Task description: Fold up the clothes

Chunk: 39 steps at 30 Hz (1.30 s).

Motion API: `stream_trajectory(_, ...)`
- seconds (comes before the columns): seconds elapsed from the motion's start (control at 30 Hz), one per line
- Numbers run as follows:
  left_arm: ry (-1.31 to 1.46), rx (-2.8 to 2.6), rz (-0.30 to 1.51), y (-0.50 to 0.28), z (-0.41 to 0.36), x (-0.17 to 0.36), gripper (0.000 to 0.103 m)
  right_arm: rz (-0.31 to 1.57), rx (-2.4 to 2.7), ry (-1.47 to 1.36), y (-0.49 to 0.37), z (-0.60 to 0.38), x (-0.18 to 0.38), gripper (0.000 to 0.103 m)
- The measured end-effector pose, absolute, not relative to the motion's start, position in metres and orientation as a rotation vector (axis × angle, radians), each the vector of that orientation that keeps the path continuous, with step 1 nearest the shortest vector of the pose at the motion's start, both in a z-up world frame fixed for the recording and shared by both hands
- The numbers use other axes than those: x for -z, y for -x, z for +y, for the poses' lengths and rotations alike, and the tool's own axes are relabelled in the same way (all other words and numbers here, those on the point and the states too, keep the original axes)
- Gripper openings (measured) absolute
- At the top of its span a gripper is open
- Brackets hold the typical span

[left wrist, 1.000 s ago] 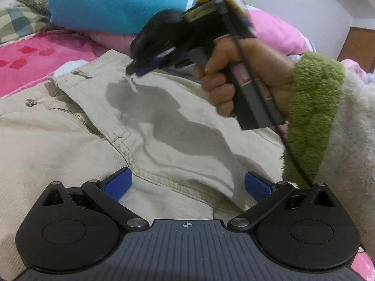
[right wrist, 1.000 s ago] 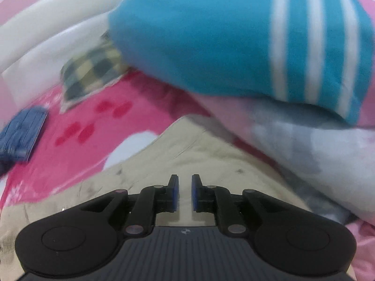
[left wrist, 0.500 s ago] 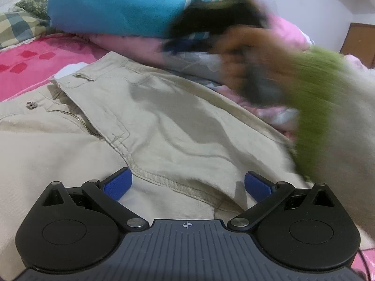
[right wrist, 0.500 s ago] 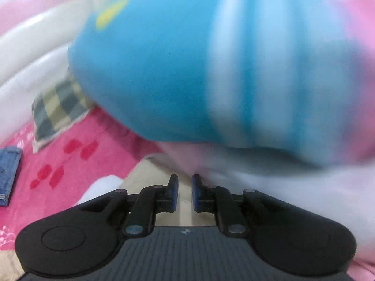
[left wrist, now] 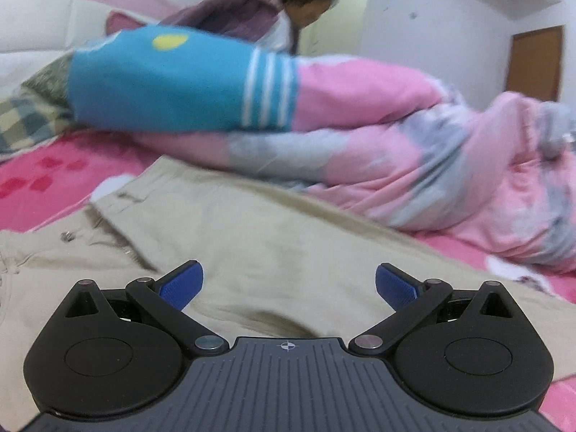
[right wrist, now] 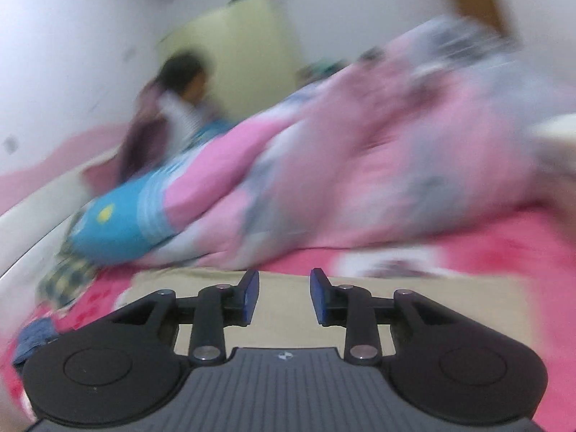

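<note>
Beige trousers (left wrist: 252, 244) lie spread on the pink bed, waistband and metal button (left wrist: 66, 236) at the left in the left wrist view. My left gripper (left wrist: 286, 284) hovers just above the cloth, blue pads wide apart, nothing between them. In the blurred right wrist view the trousers (right wrist: 284, 309) show as a beige strip under my right gripper (right wrist: 284, 297). Its jaws are opening, a clear gap between the blue pads and no cloth in it.
A bunched pink and grey duvet (left wrist: 414, 165) and a blue striped pillow (left wrist: 172, 82) lie along the far side of the bed. A checked cloth (left wrist: 25, 122) sits at the far left. A person (left wrist: 288, 10) leans over behind the bedding. Folded denim (right wrist: 32, 338) lies at the left edge.
The right gripper and its hand have left the left wrist view. The left gripper rose and tilted up, showing more of the room. The right gripper swung right, pulled back, and its pads spread apart.
</note>
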<state>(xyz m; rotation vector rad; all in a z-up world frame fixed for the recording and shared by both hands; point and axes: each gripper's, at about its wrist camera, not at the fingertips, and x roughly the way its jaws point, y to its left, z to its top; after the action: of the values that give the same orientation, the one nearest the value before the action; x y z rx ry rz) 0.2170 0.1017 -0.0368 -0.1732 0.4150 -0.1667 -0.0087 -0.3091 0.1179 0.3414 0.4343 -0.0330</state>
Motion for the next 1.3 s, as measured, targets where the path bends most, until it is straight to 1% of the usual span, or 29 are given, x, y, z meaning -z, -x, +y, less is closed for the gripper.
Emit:
stream_trajectory(0.13, 0.137, 0.295, 0.357, -0.178, 0.086, 0.024, 0.103, 0.349, 0.248, -0.376, 0.161, -0.337, -0.115, 0.04)
stream_trajectory(0.2, 0.121, 0.356, 0.32, -0.15, 0.075, 0.016, 0.103, 0.313, 0.289, -0.403, 0.202, -0.345, -0.106, 0.042)
stream_trajectory(0.27, 0.13, 0.4, 0.313, -0.118, 0.064, 0.009, 0.103, 0.289, 0.297, -0.457, 0.224, -0.354, -0.092, 0.043)
stream_trajectory(0.37, 0.188, 0.472, 0.344, -0.071, 0.058, 0.008, 0.103, 0.291, 0.227, -0.576, 0.221, -0.369, -0.065, 0.044)
stream_trajectory(0.43, 0.22, 0.493, 0.372, -0.041, 0.057, 0.012, 0.103, 0.319, 0.139, -0.645, 0.198, -0.37, -0.043, 0.044)
stream_trajectory(0.6, 0.178, 0.479, 0.437, 0.006, 0.055, 0.03, 0.103, 0.445, -0.104, -0.664, 0.134, -0.334, -0.01, 0.045)
stream_trajectory(0.67, 0.137, 0.463, 0.464, 0.018, 0.052, 0.036, 0.103, 0.479, -0.179, -0.615, 0.123, -0.313, -0.001, 0.049)
stream_trajectory(0.73, 0.134, 0.466, 0.491, 0.028, 0.052, 0.042, 0.103, 0.49, -0.231, -0.578, 0.118, -0.294, 0.008, 0.062)
stream_trajectory(0.8, 0.152, 0.474, 0.505, 0.035, 0.053, 0.046, 0.103, 0.489, -0.252, -0.565, 0.12, -0.282, 0.016, 0.068)
stream_trajectory(0.87, 0.167, 0.482, 0.514, 0.04, 0.054, 0.049, 0.103, 0.49, -0.257, -0.567, 0.124, -0.273, 0.025, 0.07)
stream_trajectory(0.93, 0.182, 0.49, 0.523, 0.045, 0.054, 0.052, 0.103, 0.503, -0.253, -0.575, 0.127, -0.272, 0.033, 0.076)
stream_trajectory(1.07, 0.203, 0.467, 0.524, 0.052, 0.049, 0.05, 0.103, 0.524, -0.225, -0.576, 0.14, -0.276, 0.045, 0.084)
stream_trajectory(1.13, 0.224, 0.447, 0.522, 0.057, 0.046, 0.05, 0.103, 0.534, -0.199, -0.573, 0.146, -0.282, 0.052, 0.094)
stream_trajectory(1.2, 0.247, 0.422, 0.522, 0.064, 0.044, 0.05, 0.103, 0.551, -0.173, -0.572, 0.15, -0.287, 0.059, 0.097)
stream_trajectory(1.3, 0.258, 0.361, 0.527, 0.073, 0.042, 0.05, 0.103, 0.601, -0.145, -0.573, 0.153, -0.293, 0.069, 0.097)
